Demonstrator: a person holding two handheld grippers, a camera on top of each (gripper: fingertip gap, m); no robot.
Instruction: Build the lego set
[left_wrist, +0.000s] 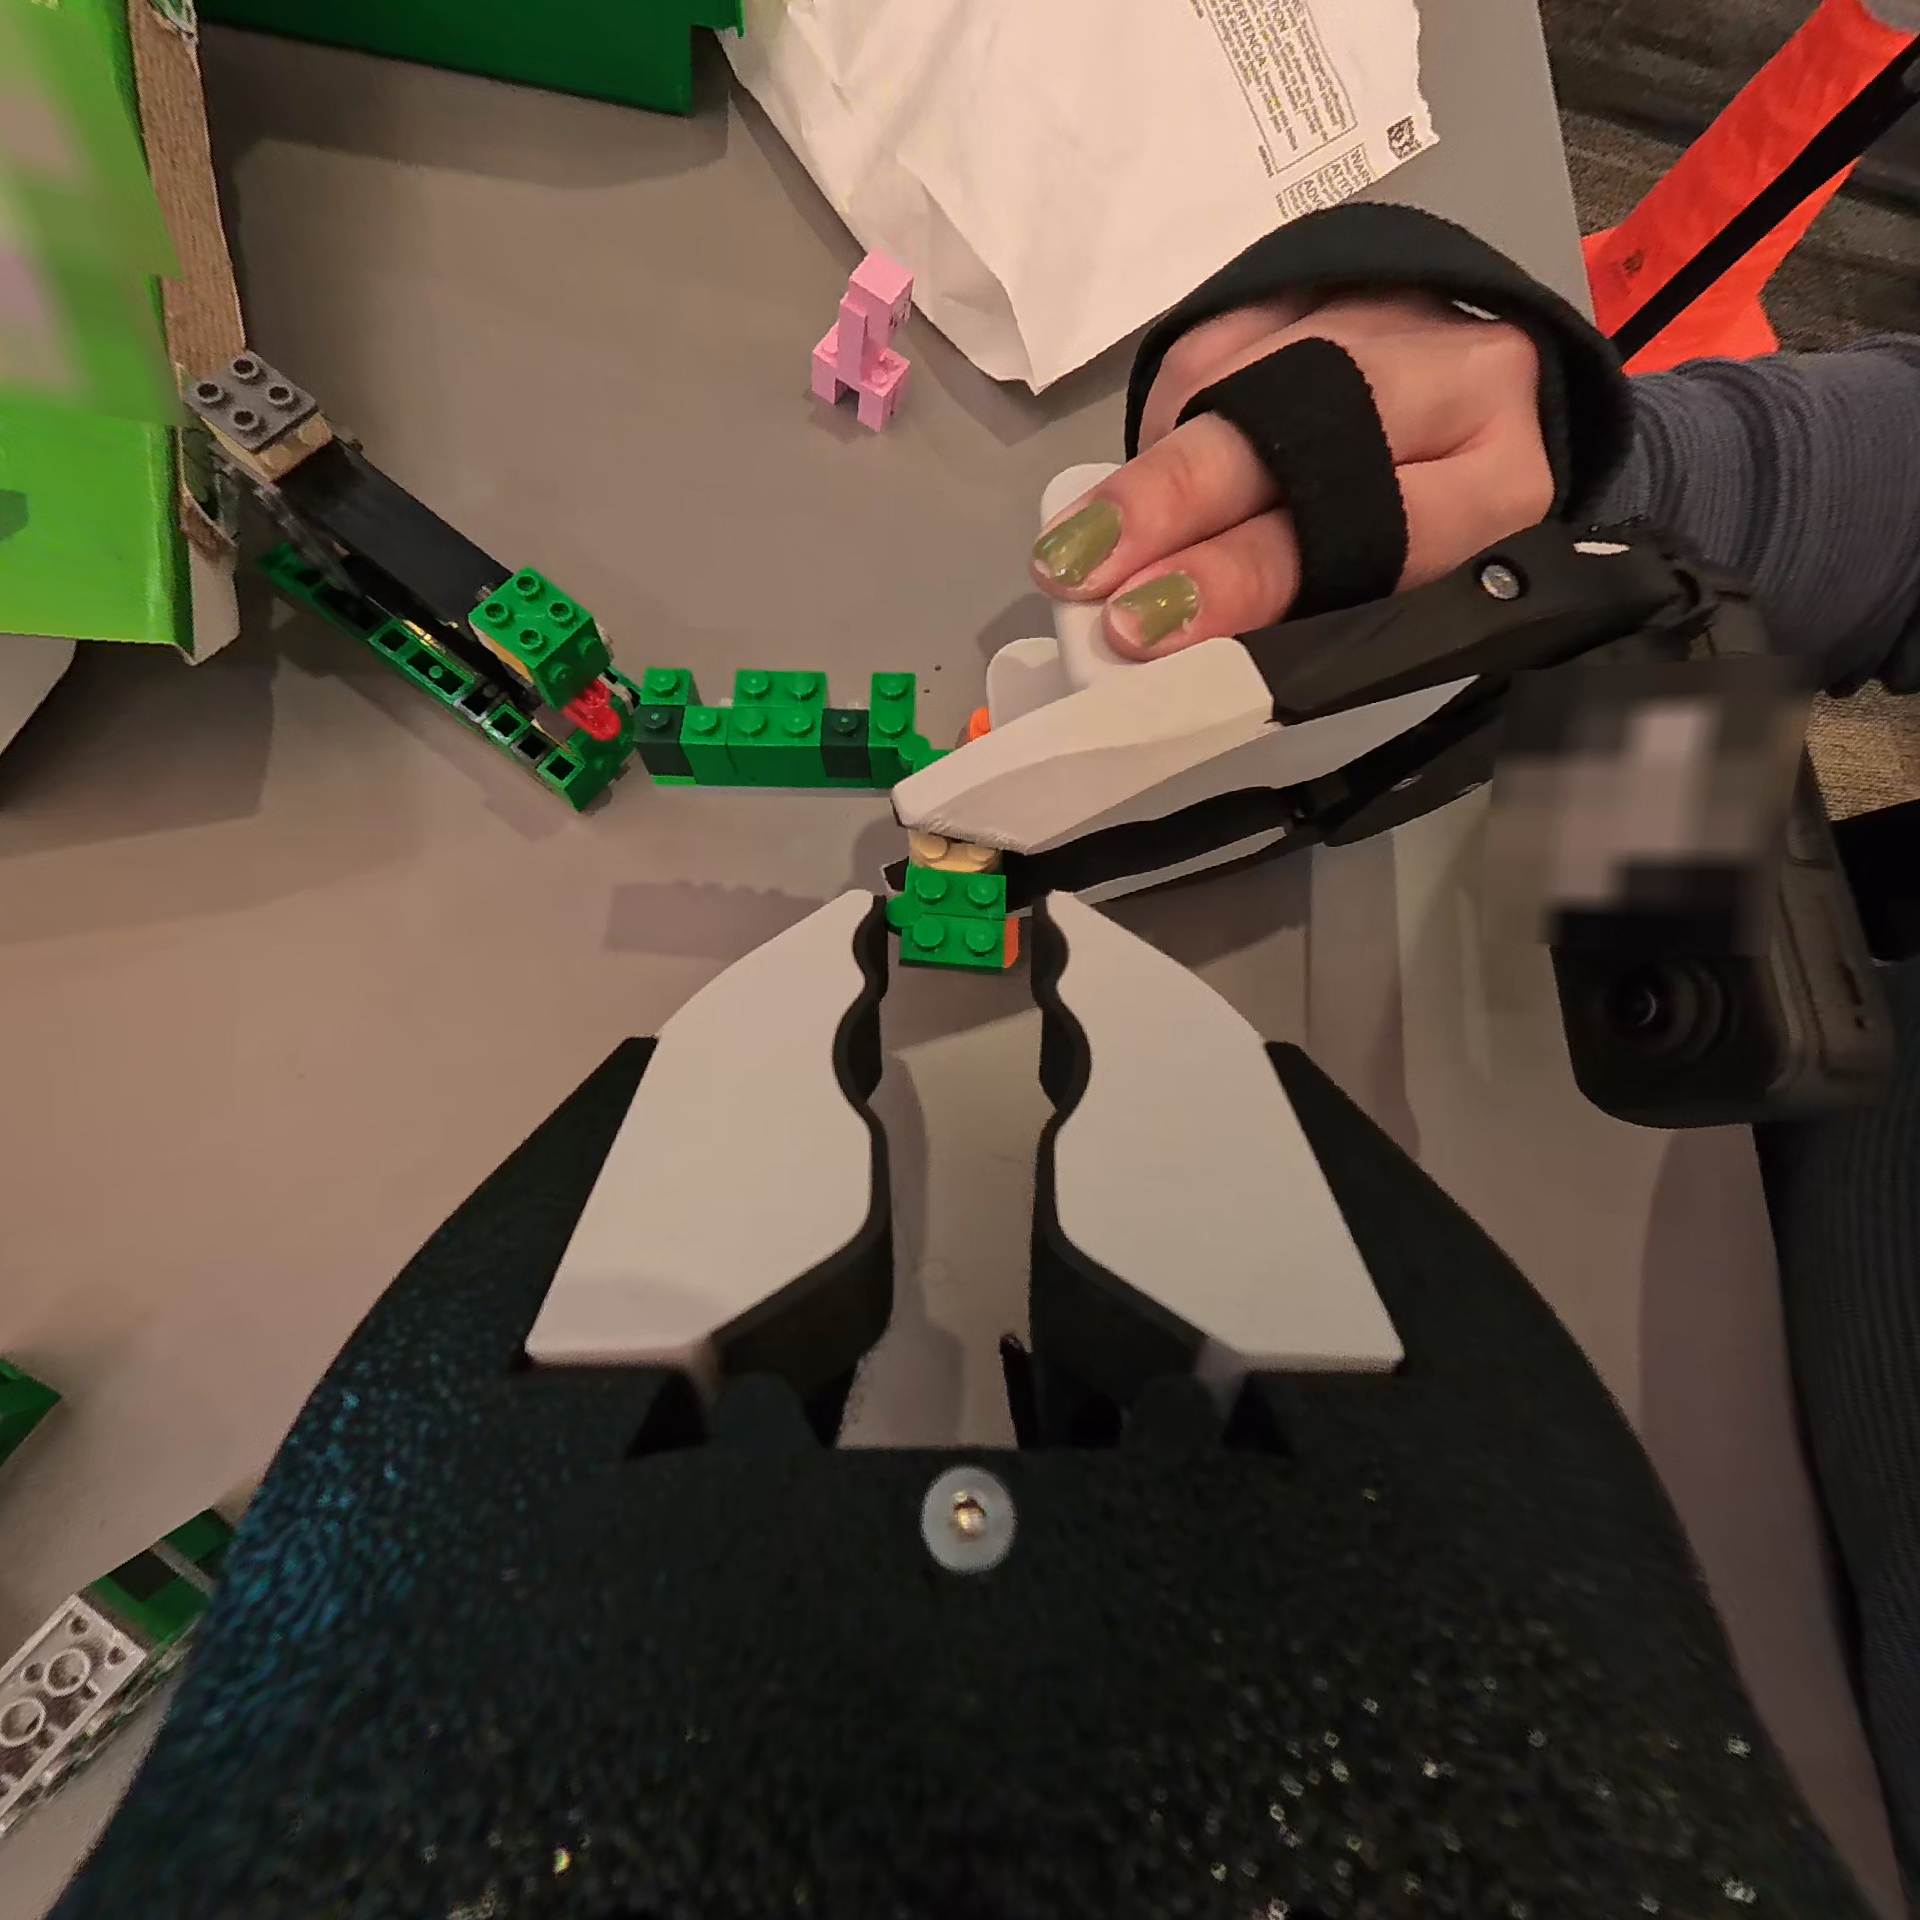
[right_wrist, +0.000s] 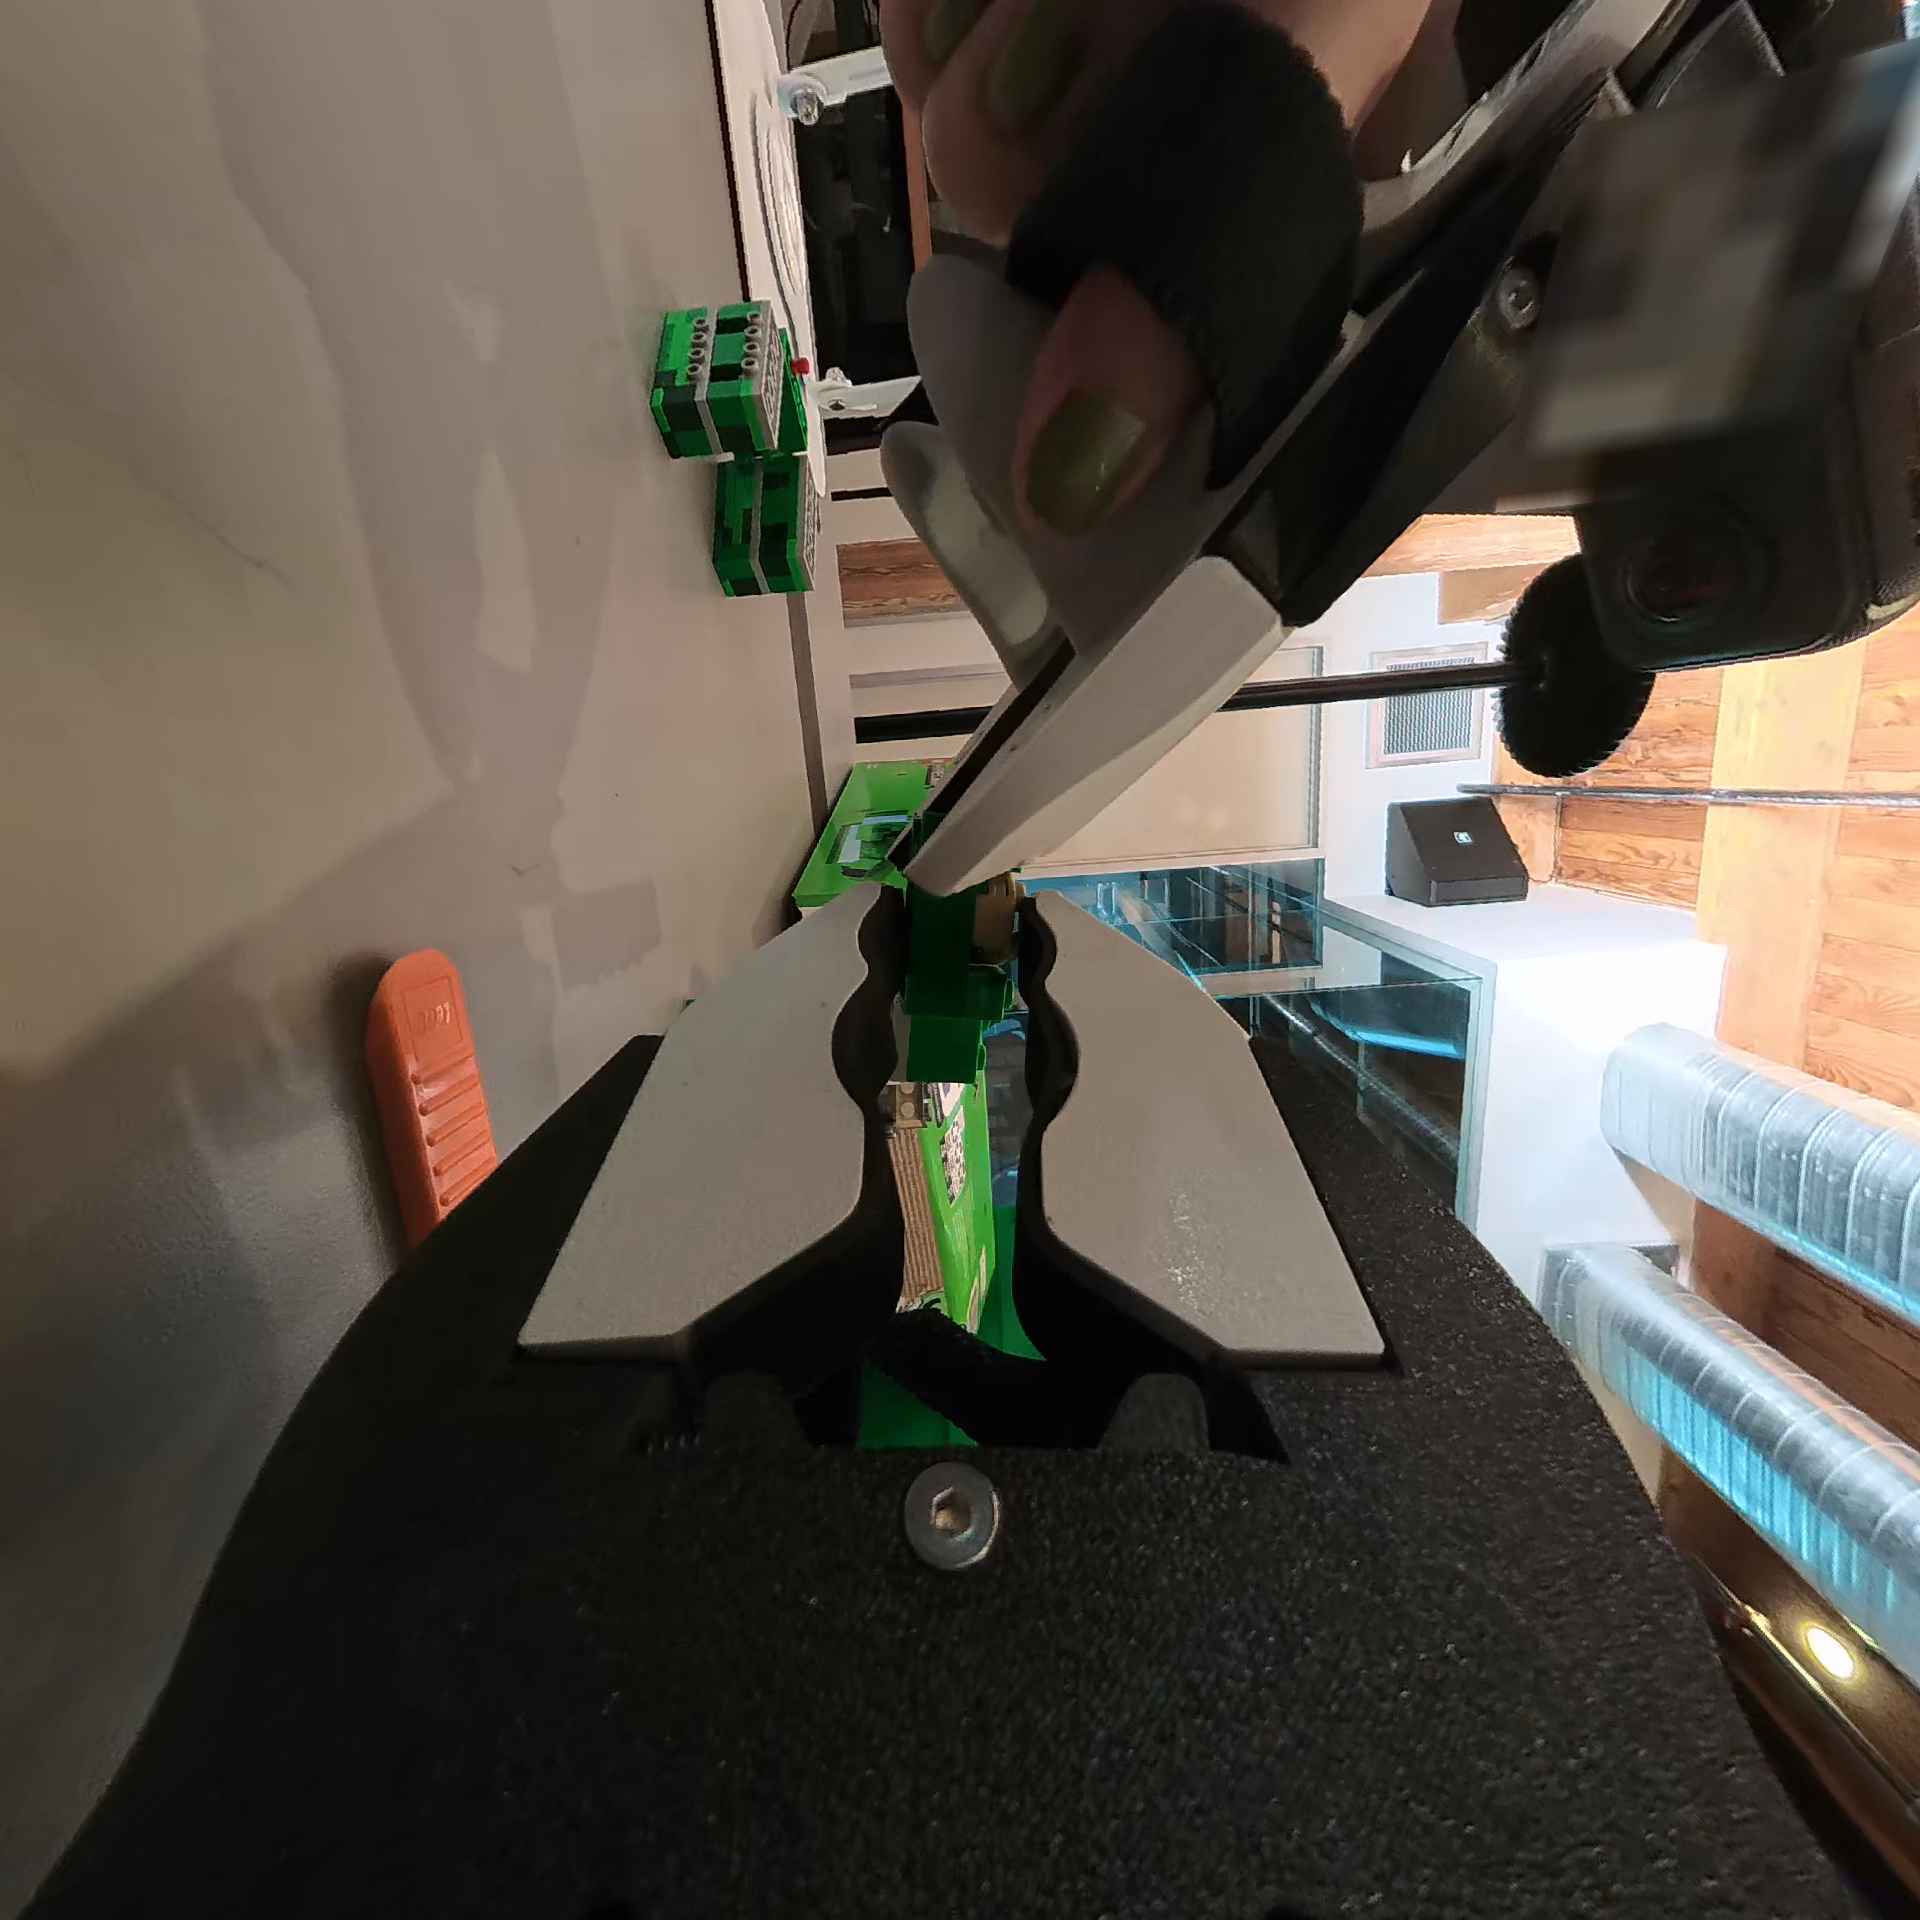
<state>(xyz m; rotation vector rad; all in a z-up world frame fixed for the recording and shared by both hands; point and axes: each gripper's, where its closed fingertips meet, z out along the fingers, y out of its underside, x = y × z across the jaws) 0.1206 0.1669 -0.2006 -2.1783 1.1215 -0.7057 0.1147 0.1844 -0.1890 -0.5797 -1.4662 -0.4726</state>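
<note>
Both grippers' fingers (left_wrist: 1060, 935) clamp green assembly (left_wrist: 954, 923)

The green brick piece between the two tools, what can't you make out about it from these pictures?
- Green brick piece: in the left wrist view the right tool covers its top, so how the tan part joins is hidden.
- In the right wrist view the left tool covers its far end.
- Whether it rests on the table or is lifted: cannot tell.
- Green box: cut off by the left edge, partly blurred.
</note>
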